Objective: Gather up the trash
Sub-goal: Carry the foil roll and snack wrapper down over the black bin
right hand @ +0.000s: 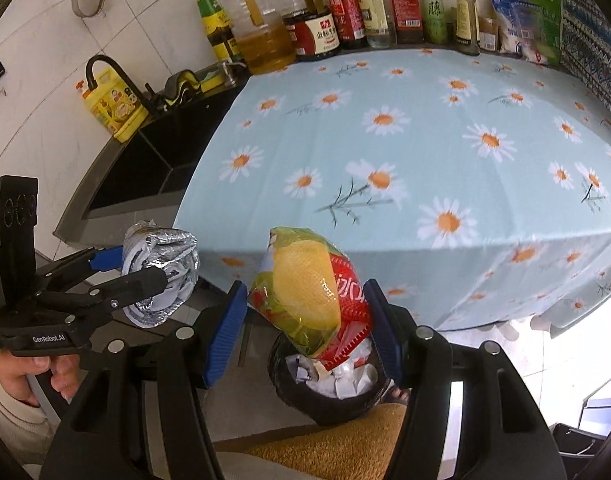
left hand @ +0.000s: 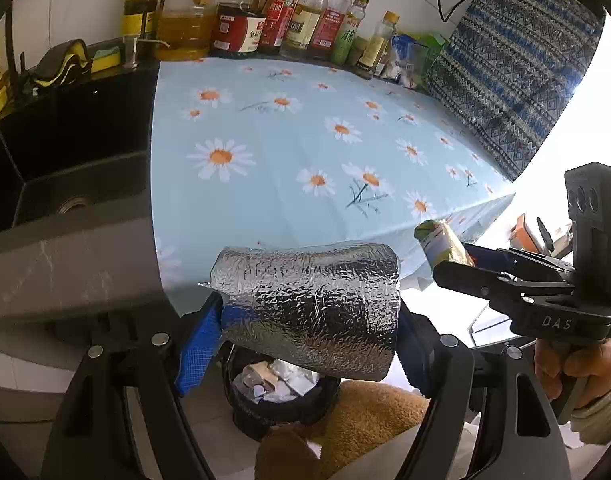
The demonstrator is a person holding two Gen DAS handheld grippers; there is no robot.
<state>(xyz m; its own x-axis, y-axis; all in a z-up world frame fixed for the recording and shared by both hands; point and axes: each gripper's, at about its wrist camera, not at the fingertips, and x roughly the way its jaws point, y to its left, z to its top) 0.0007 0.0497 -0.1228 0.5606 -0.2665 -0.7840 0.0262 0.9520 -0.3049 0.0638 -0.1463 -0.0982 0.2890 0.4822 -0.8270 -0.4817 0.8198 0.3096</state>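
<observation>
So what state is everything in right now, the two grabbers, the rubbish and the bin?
Left gripper: shut on the foil roll.
Foil roll: crumpled, held off the table, above the bin.
Right gripper: shut on the snack bag.
Snack bag: held in the air over the bin.
Trash bin: open, holding white scraps.
Sink: looks dry and bare.

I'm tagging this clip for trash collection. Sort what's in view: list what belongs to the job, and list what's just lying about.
Belongs to the job:
- silver foil roll, in the left gripper
- snack bag, in the right gripper
- black trash bin, already holding white scraps

Just lying about:
- oil and sauce bottles
- yellow detergent jug
- sink
- daisy tablecloth
</observation>
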